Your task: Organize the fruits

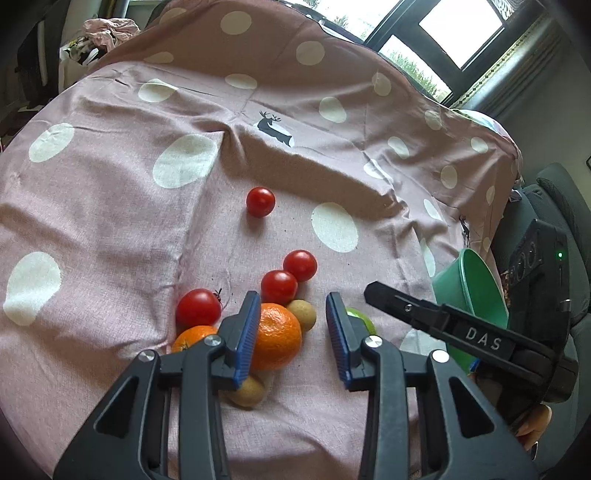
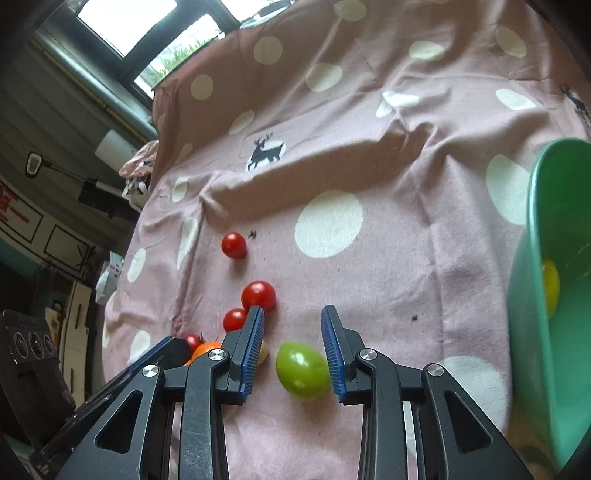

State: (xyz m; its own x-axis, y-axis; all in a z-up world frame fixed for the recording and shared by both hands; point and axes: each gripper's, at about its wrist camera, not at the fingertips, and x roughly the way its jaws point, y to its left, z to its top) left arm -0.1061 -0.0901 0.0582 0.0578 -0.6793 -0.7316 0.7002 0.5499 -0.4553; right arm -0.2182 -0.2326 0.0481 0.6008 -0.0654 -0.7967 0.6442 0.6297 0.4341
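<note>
Here the left hand-held gripper hangs spread beside an orange, holding nothing; the right hand-held gripper stands spread around a green fruit.

1. A pink cloth with pale dots and small deer prints covers the surface, creased across the middle.
2. A window stands behind it.
3. Crumpled fabric lies at the far corner.
</note>
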